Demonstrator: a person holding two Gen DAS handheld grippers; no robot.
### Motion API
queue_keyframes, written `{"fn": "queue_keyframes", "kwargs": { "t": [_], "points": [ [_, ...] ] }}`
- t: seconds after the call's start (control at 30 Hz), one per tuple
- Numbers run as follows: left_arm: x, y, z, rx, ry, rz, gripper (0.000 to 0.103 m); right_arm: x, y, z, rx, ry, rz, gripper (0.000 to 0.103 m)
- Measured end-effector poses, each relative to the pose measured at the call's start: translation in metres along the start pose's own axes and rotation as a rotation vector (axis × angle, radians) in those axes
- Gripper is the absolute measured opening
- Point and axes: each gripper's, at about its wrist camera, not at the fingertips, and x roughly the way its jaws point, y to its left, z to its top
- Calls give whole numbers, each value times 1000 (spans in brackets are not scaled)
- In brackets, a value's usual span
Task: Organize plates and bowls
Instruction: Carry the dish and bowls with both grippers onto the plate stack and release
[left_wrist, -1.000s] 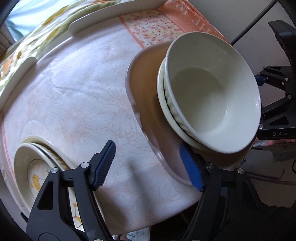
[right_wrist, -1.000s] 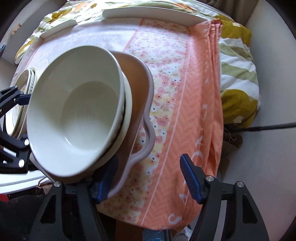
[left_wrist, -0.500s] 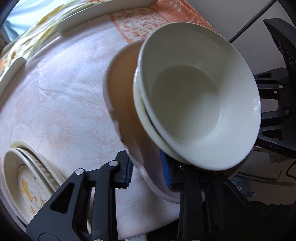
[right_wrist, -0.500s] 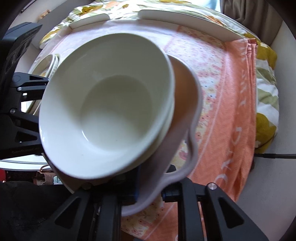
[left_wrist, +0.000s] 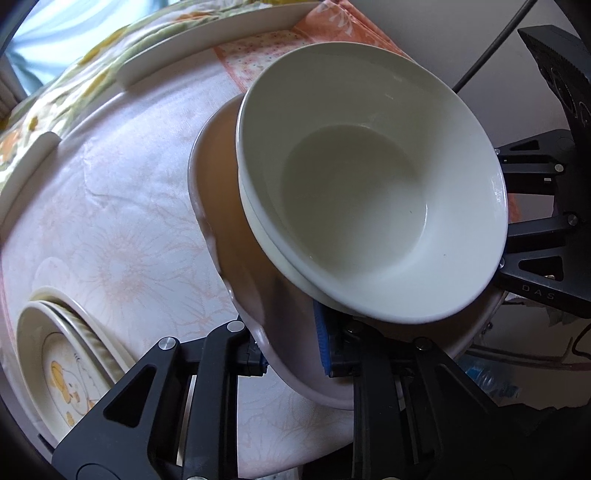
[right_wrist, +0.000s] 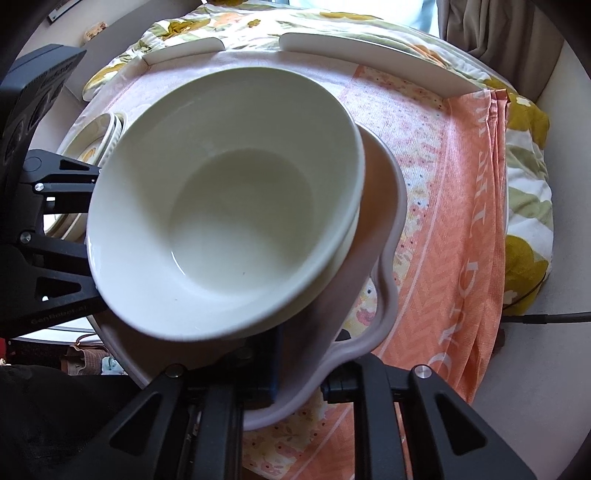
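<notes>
Two nested cream bowls (left_wrist: 369, 192) sit tilted in a scalloped dish (left_wrist: 236, 258).

I am reading "DAS" in pale letters on the black frame of the right gripper (left_wrist: 537, 295), seen from the left wrist. I am reading "GenRobot.AI", faint, on the black frame of the left gripper (right_wrist: 59, 317), seen from the right wrist. I am seeing large pale capitals along the orange cloth (right_wrist: 469, 229), partly folded; "ONG" is showing, the rest is not legible.
</notes>
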Motion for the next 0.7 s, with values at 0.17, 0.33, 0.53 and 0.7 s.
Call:
{"fn": "queue_keyframes", "kwargs": {
  "t": [0.17,0.33,0.53,0.7],
  "points": [
    [-20,6,4,-2,-30,21,17,-13,2,10,-13,-20,-1,15],
    [-51,18,-4,-12,-75,41,17,-32,13,26,-43,-48,-5,15],
    [-92,51,-27,-33,-118,49,17,-56,49,51,-95,-62,-28,15],
    [-116,88,-52,-27,-139,59,17,-64,94,69,-115,-72,-39,15]
  ]
}}
